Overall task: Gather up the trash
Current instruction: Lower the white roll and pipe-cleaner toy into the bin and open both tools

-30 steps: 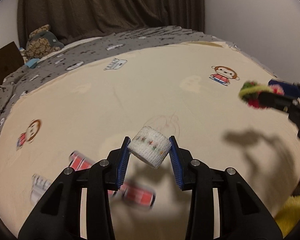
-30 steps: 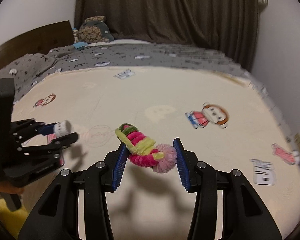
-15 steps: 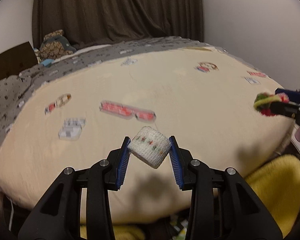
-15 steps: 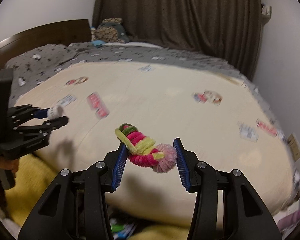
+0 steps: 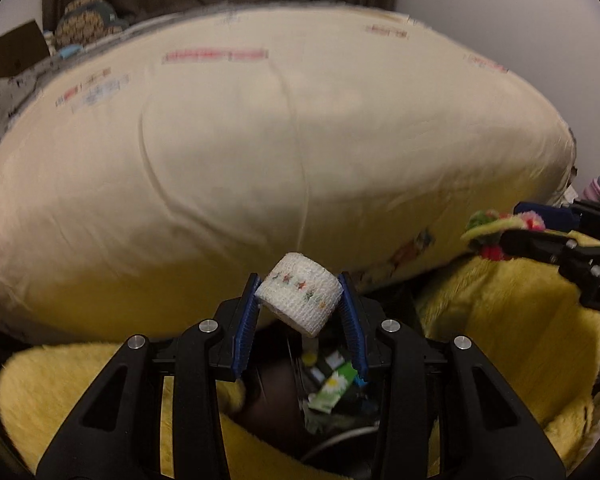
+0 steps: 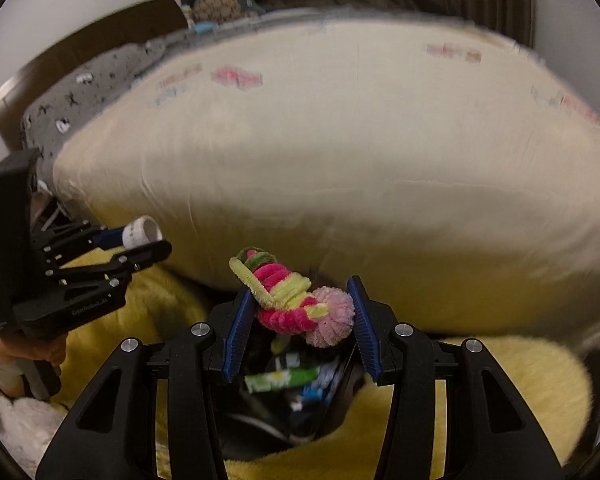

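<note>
Left gripper is clamped on a white bandage roll, its blue pads pressed to both sides, the roll tilted with a band of small coloured stars across it. Right gripper is squeezed shut on a twisted pipe-cleaner bundle, pink, yellow-green and red with a pale pink pompom end against the right pad. Both tools hang just off the foot edge of the bed, over the gap below its cream sheet. Directly beneath each gripper sits a dark trash bag, with green and blue wrappers inside it, blurred. Fuzzy yellow fabric surrounds the bag. A stuffed toy rests at the bed's far edge.
</note>
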A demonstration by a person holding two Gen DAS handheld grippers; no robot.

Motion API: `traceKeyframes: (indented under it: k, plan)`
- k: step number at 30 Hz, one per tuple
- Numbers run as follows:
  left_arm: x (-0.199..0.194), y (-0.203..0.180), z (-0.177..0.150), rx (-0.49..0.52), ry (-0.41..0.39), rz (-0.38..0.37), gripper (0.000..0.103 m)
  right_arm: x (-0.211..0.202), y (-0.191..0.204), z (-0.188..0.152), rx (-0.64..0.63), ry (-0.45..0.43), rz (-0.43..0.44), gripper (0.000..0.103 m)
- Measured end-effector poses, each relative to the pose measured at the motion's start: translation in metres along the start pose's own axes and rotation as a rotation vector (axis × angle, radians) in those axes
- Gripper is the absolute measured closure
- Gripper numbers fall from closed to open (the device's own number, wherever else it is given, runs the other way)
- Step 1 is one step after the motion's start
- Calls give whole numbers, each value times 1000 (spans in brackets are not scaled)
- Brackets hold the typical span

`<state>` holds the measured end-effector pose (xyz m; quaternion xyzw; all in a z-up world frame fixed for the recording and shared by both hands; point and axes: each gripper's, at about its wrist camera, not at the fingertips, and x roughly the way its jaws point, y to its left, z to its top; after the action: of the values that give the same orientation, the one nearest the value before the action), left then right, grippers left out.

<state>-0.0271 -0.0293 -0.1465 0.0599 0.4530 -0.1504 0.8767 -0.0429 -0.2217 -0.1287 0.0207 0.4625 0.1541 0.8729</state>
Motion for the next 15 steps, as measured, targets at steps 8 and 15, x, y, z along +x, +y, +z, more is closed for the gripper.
traceKeyframes:
  k: [8, 15]
  plan:
    - [64, -7, -31, -1, 194, -48, 66, 65, 2, -22, 41, 192, -8, 55]
    - [100, -11, -45, 7, 317, -56, 65, 91, -7, -31, 97, 270, -5, 53]
